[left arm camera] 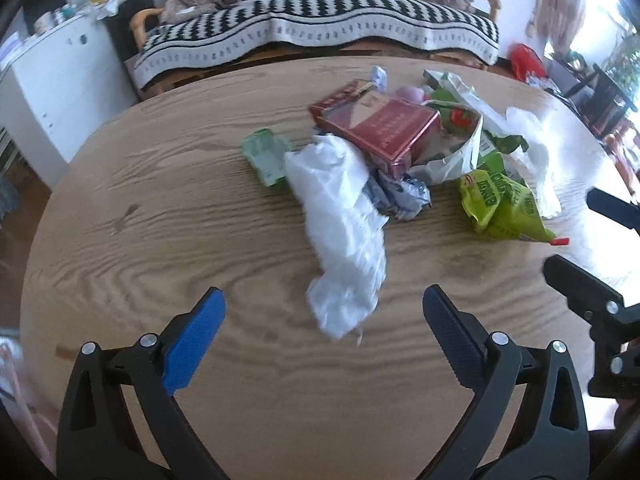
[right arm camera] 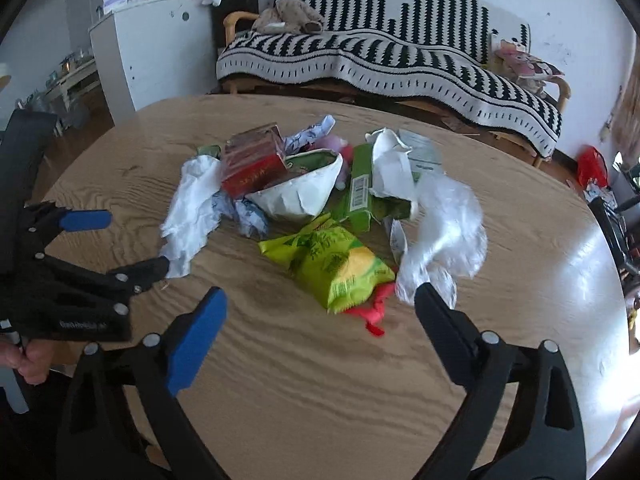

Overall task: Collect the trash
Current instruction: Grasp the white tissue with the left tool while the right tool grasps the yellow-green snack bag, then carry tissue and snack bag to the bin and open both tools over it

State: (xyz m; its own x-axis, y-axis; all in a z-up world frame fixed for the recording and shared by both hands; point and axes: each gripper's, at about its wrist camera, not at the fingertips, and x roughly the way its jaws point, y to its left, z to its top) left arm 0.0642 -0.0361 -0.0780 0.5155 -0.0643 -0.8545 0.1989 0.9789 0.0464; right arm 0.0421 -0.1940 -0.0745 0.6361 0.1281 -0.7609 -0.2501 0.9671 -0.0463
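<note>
A heap of trash lies on a round wooden table (left arm camera: 160,216). It holds a crumpled white tissue (left arm camera: 340,224), a red box (left arm camera: 380,128), a lime-green snack bag (left arm camera: 500,208), a small pale green carton (left arm camera: 266,156) and a clear plastic bag (left arm camera: 532,144). My left gripper (left arm camera: 324,300) is open and empty, with the tissue's near end between its fingertips. In the right wrist view, my right gripper (right arm camera: 320,300) is open and empty just in front of the snack bag (right arm camera: 340,268) and the clear plastic bag (right arm camera: 444,224). The tissue (right arm camera: 192,208) and red box (right arm camera: 252,164) lie to its left.
A white torn bag (right arm camera: 304,192) and a green carton (right arm camera: 360,188) sit in the heap's middle. A sofa with a black-and-white blanket (right arm camera: 380,52) stands behind the table. A white cabinet (right arm camera: 156,48) stands at the back left.
</note>
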